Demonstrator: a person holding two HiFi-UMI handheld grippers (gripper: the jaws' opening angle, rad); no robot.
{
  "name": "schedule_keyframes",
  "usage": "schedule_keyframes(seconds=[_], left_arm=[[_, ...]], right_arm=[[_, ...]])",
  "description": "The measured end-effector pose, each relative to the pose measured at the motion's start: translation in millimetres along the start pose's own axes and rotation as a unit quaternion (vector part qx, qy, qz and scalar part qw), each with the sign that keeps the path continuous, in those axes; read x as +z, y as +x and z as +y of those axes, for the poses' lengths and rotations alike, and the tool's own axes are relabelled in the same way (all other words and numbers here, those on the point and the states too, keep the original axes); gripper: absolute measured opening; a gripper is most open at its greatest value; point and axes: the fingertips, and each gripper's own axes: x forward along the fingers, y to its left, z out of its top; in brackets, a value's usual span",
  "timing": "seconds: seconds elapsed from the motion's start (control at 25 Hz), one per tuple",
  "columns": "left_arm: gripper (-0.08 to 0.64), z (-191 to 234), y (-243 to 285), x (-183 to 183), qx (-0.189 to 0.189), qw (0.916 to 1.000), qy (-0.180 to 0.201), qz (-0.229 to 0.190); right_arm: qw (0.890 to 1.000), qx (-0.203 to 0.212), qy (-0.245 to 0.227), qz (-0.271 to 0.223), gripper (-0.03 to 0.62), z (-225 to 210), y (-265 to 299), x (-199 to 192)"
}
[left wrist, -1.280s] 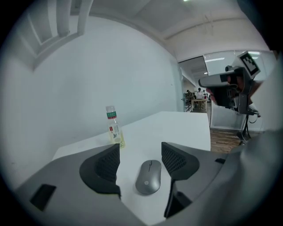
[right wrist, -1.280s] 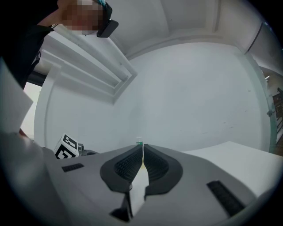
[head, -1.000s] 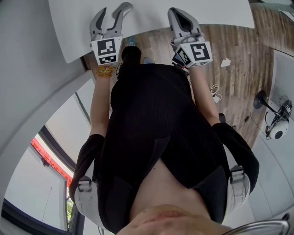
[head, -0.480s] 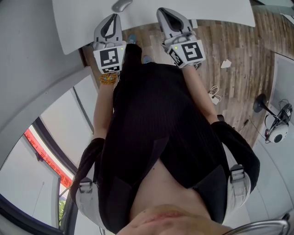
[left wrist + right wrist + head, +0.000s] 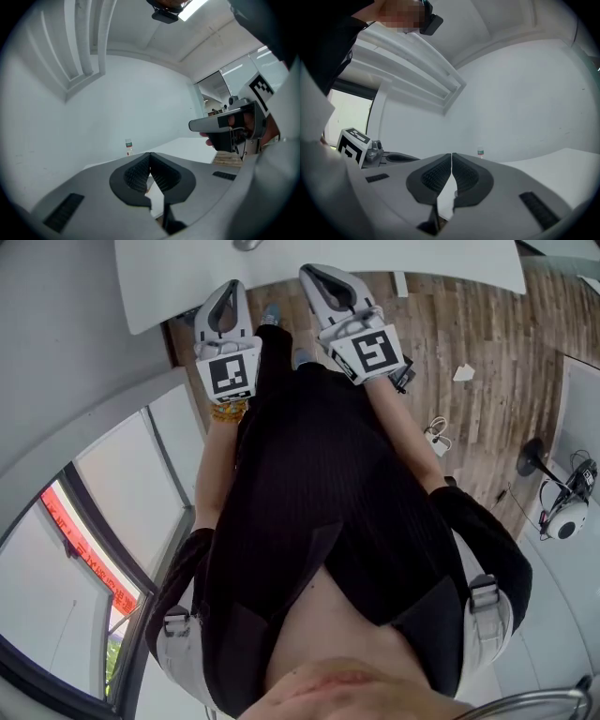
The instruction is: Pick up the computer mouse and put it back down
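In the head view only a sliver of the grey computer mouse (image 5: 247, 244) shows, lying on the white table (image 5: 394, 257) at the picture's top edge. My left gripper (image 5: 228, 289) is off the table's near edge, short of the mouse. Its jaws have just been closing and now stand shut with nothing between them. My right gripper (image 5: 315, 274) is beside it, also shut and empty. The left gripper view shows its own jaws (image 5: 150, 155) touching, with the right gripper (image 5: 226, 123) at the right. In the right gripper view the pads of that gripper (image 5: 451, 155) meet.
A small bottle (image 5: 128, 147) stands far back on the table by the white wall; it also shows as a bottle (image 5: 480, 152) in the right gripper view. Below the table lies wooden floor (image 5: 469, 324) with a scrap of paper (image 5: 462, 371), cables (image 5: 438, 433) and a stand (image 5: 536, 448).
The left jaws stood open at the mouse a second ago and have shut empty. Both grippers have drawn back from the table toward the person. The mouse stays on the table.
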Motion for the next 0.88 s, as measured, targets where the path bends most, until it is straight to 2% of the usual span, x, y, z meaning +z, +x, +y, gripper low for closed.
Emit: schedule_keyframes(seconds=[0.4, 0.56, 0.88], left_arm=[[0.014, -12.7, -22.4, -2.7, -0.01, 1.0, 0.0, -0.001], [0.014, -18.1, -27.4, -2.4, -0.011, 0.9999, -0.002, -0.005], [0.014, -25.2, -34.0, -7.6, -0.011, 0.9999, -0.012, 0.002]], right_arm=[[1.0, 0.022, -0.01, 0.004, 0.029, 29.8, -11.6, -8.1], [1.0, 0.021, 0.009, 0.005, 0.029, 37.0, -16.6, -6.8], [1.0, 0.028, 0.005, 0.009, 0.029, 43.3, -25.4, -10.5]])
